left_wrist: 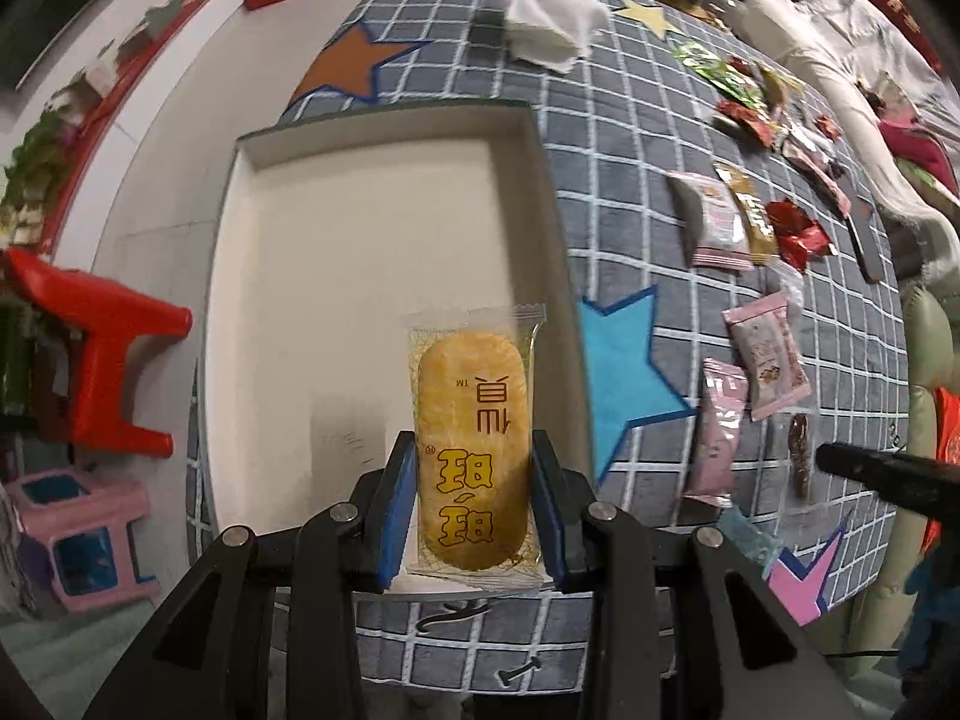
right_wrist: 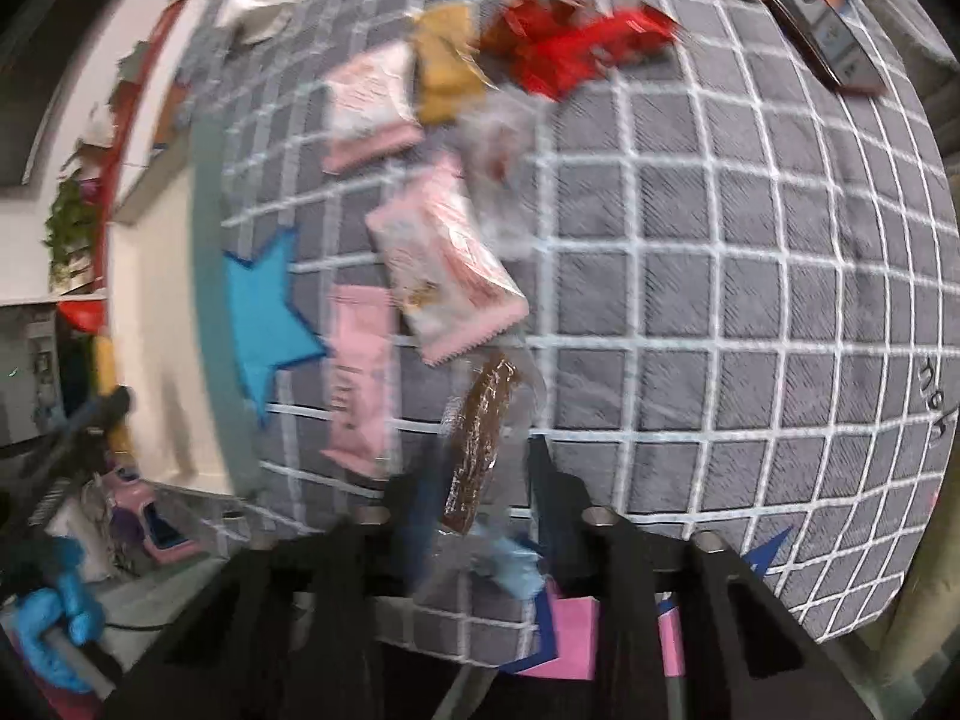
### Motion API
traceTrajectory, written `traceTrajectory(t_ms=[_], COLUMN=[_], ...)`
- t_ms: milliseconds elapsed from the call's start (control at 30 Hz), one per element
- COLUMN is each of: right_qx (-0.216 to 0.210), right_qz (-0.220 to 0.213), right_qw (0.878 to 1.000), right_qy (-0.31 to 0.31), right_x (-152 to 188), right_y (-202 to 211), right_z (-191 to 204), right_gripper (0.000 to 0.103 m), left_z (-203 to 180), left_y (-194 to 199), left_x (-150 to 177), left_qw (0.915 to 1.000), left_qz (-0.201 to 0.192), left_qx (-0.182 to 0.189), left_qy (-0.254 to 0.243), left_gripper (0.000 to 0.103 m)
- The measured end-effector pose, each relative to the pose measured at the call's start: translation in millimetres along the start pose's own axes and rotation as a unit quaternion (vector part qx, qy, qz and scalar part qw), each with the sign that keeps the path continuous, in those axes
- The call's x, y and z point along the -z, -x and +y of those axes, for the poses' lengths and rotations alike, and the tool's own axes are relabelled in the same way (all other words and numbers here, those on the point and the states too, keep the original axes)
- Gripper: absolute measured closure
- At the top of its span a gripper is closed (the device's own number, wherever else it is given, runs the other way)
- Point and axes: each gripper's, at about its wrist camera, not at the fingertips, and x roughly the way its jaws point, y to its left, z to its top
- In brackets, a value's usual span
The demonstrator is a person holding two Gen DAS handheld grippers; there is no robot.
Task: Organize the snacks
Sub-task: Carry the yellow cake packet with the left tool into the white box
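Observation:
My left gripper [left_wrist: 474, 468] is shut on a yellow rice-cracker packet [left_wrist: 471, 450] and holds it over the near right part of an open white box [left_wrist: 360, 252]. My right gripper [right_wrist: 480, 474] is open around a brown snack bar in clear wrap [right_wrist: 480, 444] that lies on the grey checked cloth [right_wrist: 720, 300]. The right wrist view is blurred. Pink packets [right_wrist: 444, 258] lie just beyond the bar. The same pink packets [left_wrist: 762, 354] and the brown bar [left_wrist: 798, 462] show in the left wrist view, right of the box.
More snacks, red [right_wrist: 570, 48] and tan [right_wrist: 444, 60], lie farther back on the cloth. A white cloth wad [left_wrist: 552, 18] lies beyond the box. A red stool [left_wrist: 102, 360] and a pink stool [left_wrist: 84, 534] stand on the floor to the left.

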Motion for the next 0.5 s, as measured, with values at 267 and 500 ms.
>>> traceTrajectory(t_ms=[267, 500], right_qx=[0.026, 0.030], right_qz=[-0.015, 0.032], right_qw=[0.999, 0.996], right_qy=[0.041, -0.077], right_x=[-28.0, -24.5], right_y=[9.6, -30.8], right_z=[50.4, -6.7], right_gripper=[0.064, 0.021], left_z=[22.5, 40.1], left_y=[-23.8, -54.9], left_x=[11.2, 20.7], left_qw=[0.9996, 0.9984], left_qz=[0.017, 0.045], left_qx=[0.000, -0.013], left_qy=[0.021, 0.033], left_gripper=[0.064, 0.064])
